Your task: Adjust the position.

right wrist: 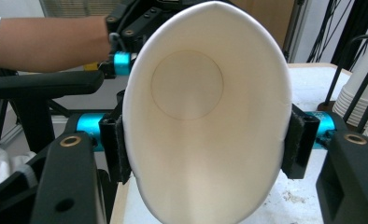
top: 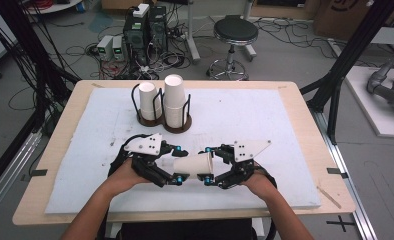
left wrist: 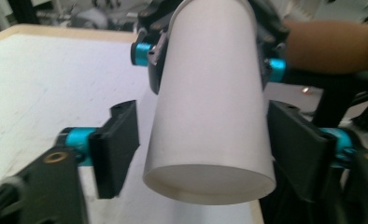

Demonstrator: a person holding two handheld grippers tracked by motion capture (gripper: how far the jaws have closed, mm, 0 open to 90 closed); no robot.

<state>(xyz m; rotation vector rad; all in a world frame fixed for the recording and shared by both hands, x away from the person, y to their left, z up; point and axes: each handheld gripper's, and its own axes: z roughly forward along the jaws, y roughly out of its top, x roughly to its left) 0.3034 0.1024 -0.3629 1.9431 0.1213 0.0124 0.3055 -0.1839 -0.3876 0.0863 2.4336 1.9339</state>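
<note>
From the high view, a plain white paper cup (top: pixel 194 165) lies sideways between the left gripper (top: pixel 177 165) and right gripper (top: pixel 207 165).

Left gripper view: smooth tapered wall, base facing the camera, jaws spread off both sides, released.

Right gripper view: open mouth squashed oval, pads (right wrist: pixel 122 149) clamping its rim.
</note>
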